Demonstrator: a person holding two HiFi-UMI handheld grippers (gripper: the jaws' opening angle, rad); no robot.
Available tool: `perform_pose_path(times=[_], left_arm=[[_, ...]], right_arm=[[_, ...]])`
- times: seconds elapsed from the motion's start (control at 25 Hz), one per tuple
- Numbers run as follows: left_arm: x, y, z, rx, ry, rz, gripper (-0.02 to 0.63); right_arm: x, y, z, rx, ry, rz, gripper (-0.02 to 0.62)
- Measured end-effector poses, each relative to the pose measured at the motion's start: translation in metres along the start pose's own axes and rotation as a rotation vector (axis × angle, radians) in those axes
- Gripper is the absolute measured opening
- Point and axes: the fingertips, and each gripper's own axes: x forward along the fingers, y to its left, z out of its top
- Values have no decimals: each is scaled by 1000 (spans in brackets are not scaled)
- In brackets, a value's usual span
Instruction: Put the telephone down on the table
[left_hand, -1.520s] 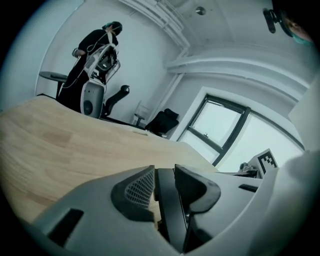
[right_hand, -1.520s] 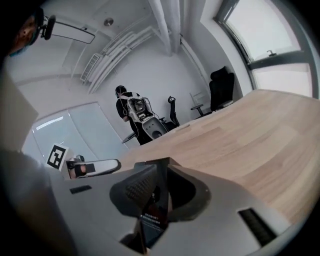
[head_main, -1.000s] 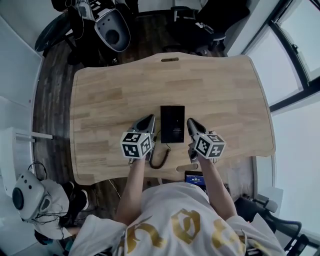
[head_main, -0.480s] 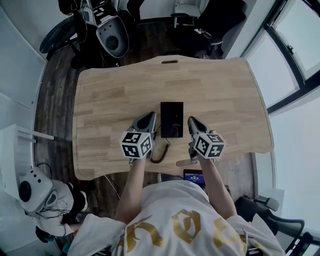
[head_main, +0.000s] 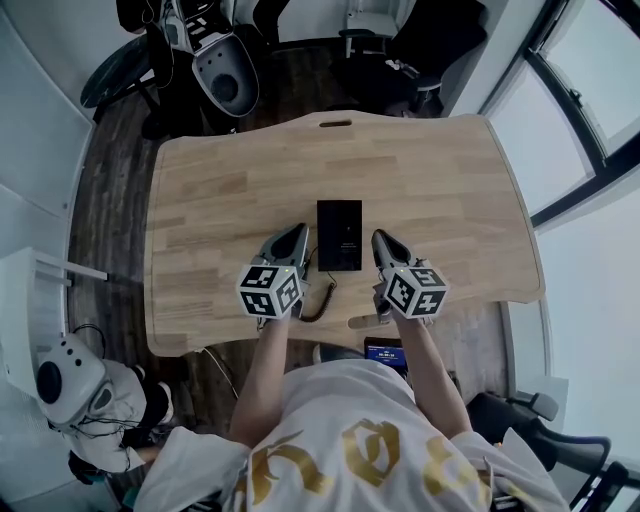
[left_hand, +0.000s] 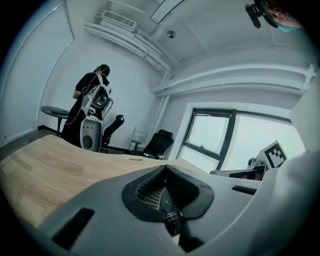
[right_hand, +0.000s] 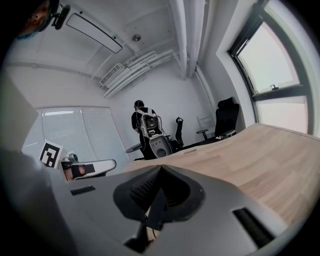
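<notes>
The black flat telephone (head_main: 340, 235) hangs between my two grippers over the near half of the wooden table (head_main: 230, 190). Its coiled cord (head_main: 320, 300) trails down toward the near edge. My left gripper (head_main: 300, 232) is at its left side and my right gripper (head_main: 378, 238) at its right side. Both point away from me. In the left gripper view the left gripper (left_hand: 165, 167) is shut, with a thin black printed strip of the telephone (left_hand: 172, 220) between the pads. In the right gripper view the right gripper (right_hand: 161, 167) is shut on a dark edge (right_hand: 156, 210).
Beyond the table's far edge stand office chairs and a grey wheeled machine (head_main: 225, 65). A person in black (left_hand: 92, 100) stands beside it. A white device (head_main: 60, 375) sits on the floor at the left. A small lit screen (head_main: 385, 352) shows under the near edge. Windows line the right.
Both grippers and the telephone have moved together away from the near edge, toward the table's middle and slightly upward. The cord's loop has followed them. The jaws look unchanged.
</notes>
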Motion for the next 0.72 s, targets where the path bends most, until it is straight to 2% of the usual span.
perform_pose_path(times=[0.72], left_arm=[[5,3,-8,-18,29,10,9]], right_arm=[[-3,-10,-7,24,-4,-10,12]])
